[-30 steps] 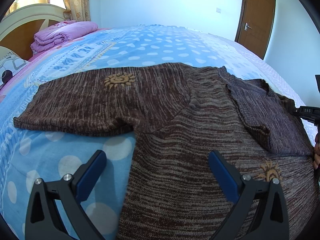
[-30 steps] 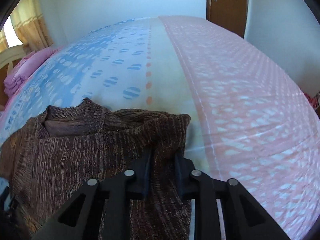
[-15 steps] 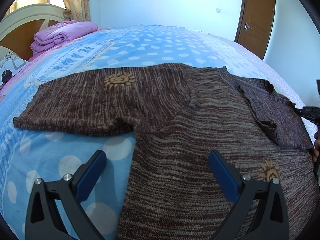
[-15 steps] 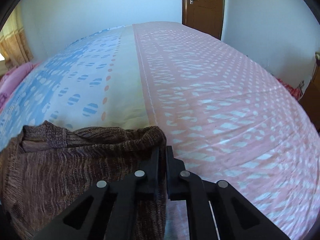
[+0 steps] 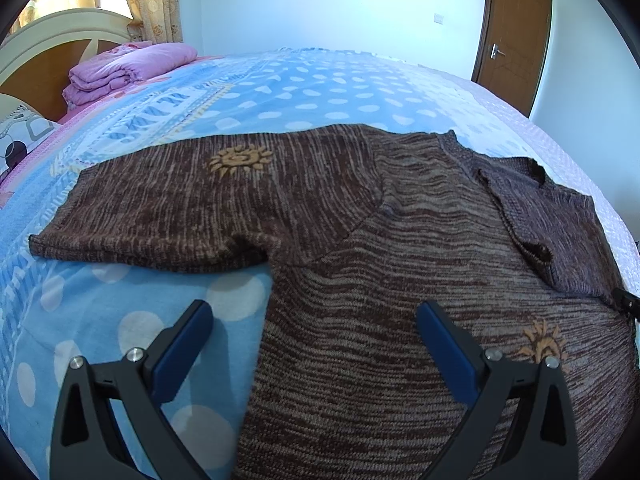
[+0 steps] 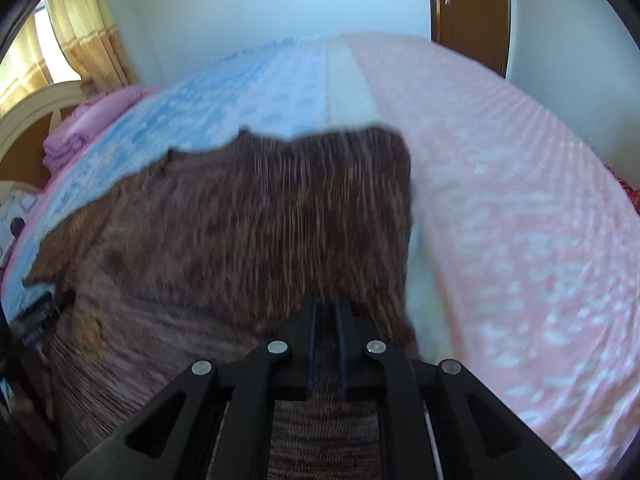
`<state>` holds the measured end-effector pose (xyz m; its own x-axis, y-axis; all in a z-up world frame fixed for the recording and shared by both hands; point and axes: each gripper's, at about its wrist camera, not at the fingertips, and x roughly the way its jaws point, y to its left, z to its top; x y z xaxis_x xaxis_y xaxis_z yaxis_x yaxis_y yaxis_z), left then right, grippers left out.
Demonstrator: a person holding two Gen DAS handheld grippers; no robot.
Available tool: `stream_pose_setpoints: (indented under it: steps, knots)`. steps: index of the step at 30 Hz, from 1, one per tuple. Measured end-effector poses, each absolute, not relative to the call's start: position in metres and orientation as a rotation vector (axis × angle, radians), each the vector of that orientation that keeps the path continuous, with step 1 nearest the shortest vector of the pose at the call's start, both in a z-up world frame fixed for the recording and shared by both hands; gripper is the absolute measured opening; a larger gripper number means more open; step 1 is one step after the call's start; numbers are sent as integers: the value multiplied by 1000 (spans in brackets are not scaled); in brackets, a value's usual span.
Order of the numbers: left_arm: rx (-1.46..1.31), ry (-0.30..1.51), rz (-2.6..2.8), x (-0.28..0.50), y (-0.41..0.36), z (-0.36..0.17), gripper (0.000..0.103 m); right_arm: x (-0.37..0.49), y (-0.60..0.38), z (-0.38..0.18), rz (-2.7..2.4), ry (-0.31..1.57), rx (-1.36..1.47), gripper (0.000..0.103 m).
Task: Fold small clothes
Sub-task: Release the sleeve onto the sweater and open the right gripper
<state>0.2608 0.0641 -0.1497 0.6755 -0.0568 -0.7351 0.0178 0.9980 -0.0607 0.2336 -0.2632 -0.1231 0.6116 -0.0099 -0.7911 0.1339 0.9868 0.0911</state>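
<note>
On the bed (image 5: 312, 92) the brown sweater (image 5: 360, 240) lies flat lengthwise toward our left sleeve, so our right gripper (image 6: 325, 312), jaws pinching the right sleeve, is nearer; the left gripper (image 5: 314, 332) hovers spread.

One brown sweater (image 5: 360, 240) at frame centre, two sun motifs (image 5: 240, 160) on it, one folded pink quilt (image 5: 124, 70) upper left, one door (image 5: 516, 36) upper right, one bed (image 5: 280, 92).
</note>
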Motion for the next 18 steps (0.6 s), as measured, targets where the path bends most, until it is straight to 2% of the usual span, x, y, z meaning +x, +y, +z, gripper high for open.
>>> stream_pose_setpoints:
  steps: [5,8,9,11,12,18]
  knots:
    - [-45,829,-37,261,63,-150,103,224,-269,-122,-196,868,148,7]
    - [-44,831,-34,260,62,-149,103,219,-250,-109,-220,818,108,12]
    - [-43,833,-32,260,63,-149,103,218,-244,-104,-210,790,117,15]
    - [-41,837,-29,261,62,-149,103,218,-229,-100,-177,761,180,45]
    - [-40,839,-26,261,61,-149,103,219,-221,-101,-145,756,200,47]
    - [-61,886,-55,261,69,-149,103,227,-171,-131,-76,796,110,47]
